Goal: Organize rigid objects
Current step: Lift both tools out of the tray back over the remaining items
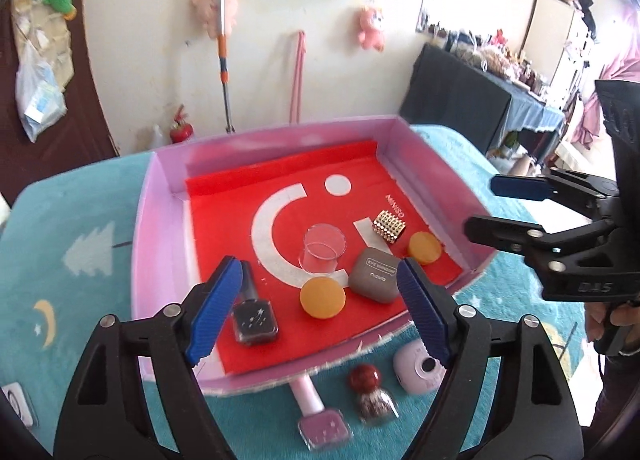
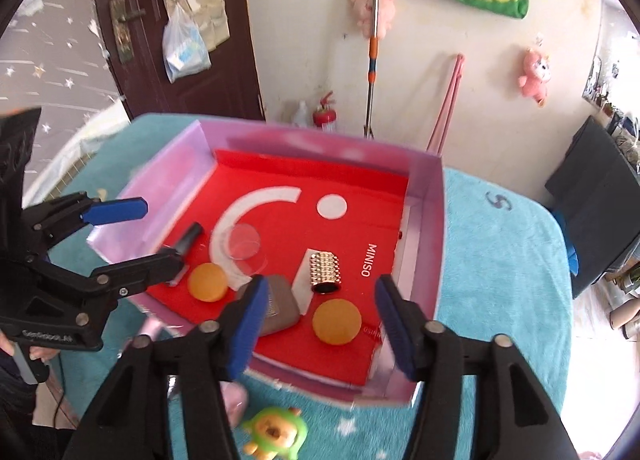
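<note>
I am viewing a pink tray (image 1: 160, 179) lined with a red MINISO sheet (image 1: 224, 199), sitting on a teal blanket (image 1: 80, 219).

Left gripper (image 1: 318, 310): I am holding it above the tray's near edge with the jaws standing apart and nothing between the blue pads. Below it, a dark nail polish bottle (image 1: 254, 320) is lying on the sheet just inside the left pad.

Right gripper (image 2: 320, 330): I am holding it over the tray's near right part, jaws likewise spread and gripping nothing. An orange disc (image 2: 337, 322) is lying on the sheet beneath the gap.

Items lying in the tray (none is touching a pad, as far as I can tell):
- a second orange disc (image 1: 322, 297)
- a grey eyeshadow case (image 1: 374, 280)
- a clear cup (image 1: 321, 254)
- a gold studded cylinder (image 1: 389, 227)

Items lying outside the tray, on the blanket by its near edge:
- a pink nail polish bottle (image 1: 320, 420)
- a red-capped glitter bottle (image 1: 370, 396)
- a small lilac device (image 1: 418, 370)
- a green toy figure (image 2: 274, 434)
</note>
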Action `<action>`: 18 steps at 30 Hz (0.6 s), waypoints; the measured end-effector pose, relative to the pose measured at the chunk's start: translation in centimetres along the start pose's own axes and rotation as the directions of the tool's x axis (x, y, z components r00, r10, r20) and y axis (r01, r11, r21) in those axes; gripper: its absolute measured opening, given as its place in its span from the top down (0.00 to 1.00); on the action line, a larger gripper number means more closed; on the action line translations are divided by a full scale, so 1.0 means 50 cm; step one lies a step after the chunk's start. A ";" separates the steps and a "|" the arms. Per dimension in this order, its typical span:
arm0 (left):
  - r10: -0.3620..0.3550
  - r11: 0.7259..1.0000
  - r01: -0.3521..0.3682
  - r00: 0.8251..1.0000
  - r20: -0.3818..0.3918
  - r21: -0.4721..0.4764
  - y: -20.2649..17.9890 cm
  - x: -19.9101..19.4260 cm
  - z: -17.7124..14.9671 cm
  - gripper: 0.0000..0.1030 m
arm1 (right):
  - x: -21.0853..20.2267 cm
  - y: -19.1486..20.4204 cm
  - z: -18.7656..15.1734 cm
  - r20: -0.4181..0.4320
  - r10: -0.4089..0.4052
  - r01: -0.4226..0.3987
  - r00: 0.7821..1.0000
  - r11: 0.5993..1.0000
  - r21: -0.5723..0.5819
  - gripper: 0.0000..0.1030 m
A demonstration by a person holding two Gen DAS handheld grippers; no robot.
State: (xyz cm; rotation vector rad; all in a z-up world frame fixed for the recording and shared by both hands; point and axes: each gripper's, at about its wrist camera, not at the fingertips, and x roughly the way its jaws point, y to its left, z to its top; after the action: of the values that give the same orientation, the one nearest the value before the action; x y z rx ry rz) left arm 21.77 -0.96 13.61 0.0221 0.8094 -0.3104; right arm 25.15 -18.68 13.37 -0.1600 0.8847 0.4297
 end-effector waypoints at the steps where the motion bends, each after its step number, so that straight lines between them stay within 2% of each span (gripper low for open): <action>1: 0.012 1.000 -0.012 1.000 0.024 0.002 -0.005 -0.020 -0.006 0.21 | -0.023 0.005 -0.004 0.023 0.001 -0.001 1.000 1.000 0.002 0.33; 4: 0.023 1.000 -0.022 0.997 0.079 -0.004 -0.015 -0.066 -0.023 0.13 | -0.082 0.019 -0.022 0.086 0.004 -0.005 0.996 1.000 0.005 0.20; 8: 0.049 0.999 -0.046 0.986 0.161 -0.023 -0.025 -0.127 -0.053 0.11 | -0.152 0.041 -0.054 0.170 -0.006 0.005 0.985 1.000 0.006 0.04; 13: 0.086 0.996 -0.076 0.963 0.257 -0.047 -0.036 -0.193 -0.105 0.10 | -0.217 0.060 -0.102 0.248 -0.012 0.001 0.969 0.999 0.047 0.00; 18: 0.095 0.994 -0.076 0.951 0.293 -0.075 -0.043 -0.220 -0.162 0.09 | -0.254 0.081 -0.162 0.306 -0.051 0.030 0.951 0.997 0.071 0.00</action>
State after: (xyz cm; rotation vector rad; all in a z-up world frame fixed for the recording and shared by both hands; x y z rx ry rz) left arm 8.33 0.98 16.08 -0.0473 0.5178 -0.1999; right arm 10.60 -21.30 18.30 -0.0483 0.5856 0.3747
